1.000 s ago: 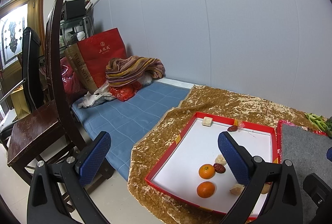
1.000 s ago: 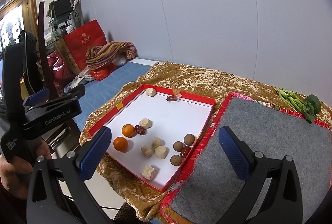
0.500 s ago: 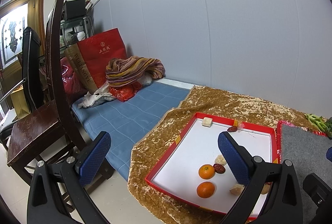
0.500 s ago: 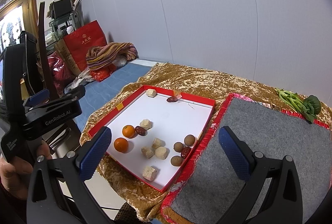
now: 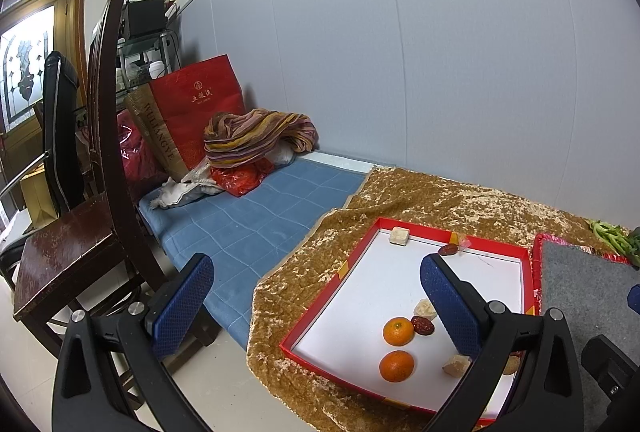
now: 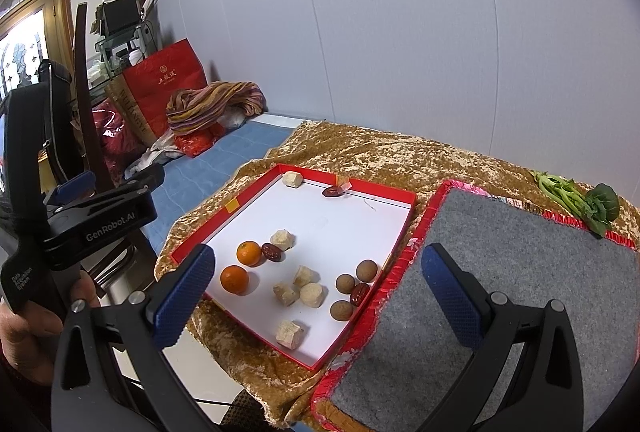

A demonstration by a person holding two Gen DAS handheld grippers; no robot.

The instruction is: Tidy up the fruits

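A red-rimmed white tray (image 6: 348, 192) lies on a gold cloth. In it are two oranges (image 6: 234, 279) (image 6: 248, 253), red dates (image 6: 271, 252), three brown round fruits (image 6: 366, 269) and several pale chunks (image 6: 311, 295). The left wrist view shows the same tray (image 5: 452, 230) with its oranges (image 5: 398, 331). My right gripper (image 6: 316, 296) hovers open above the tray's near side, nothing between its fingers. My left gripper (image 5: 316, 302) is open and empty, left of the tray, over the cloth's edge; it also shows in the right wrist view as a black tool (image 6: 100, 220) held by a hand (image 6: 28, 328).
A grey felt mat (image 6: 516, 272) with red trim lies right of the tray, green leafy vegetables (image 6: 580, 200) beyond it. A blue quilted pad (image 5: 248, 220), a striped cloth bundle (image 5: 256, 136), a red bag (image 5: 192, 108) and a dark wooden chair (image 5: 76, 232) stand to the left.
The right gripper has drifted slightly nearer the tray; the left gripper has stayed still. Nothing was taken hold of or let go.
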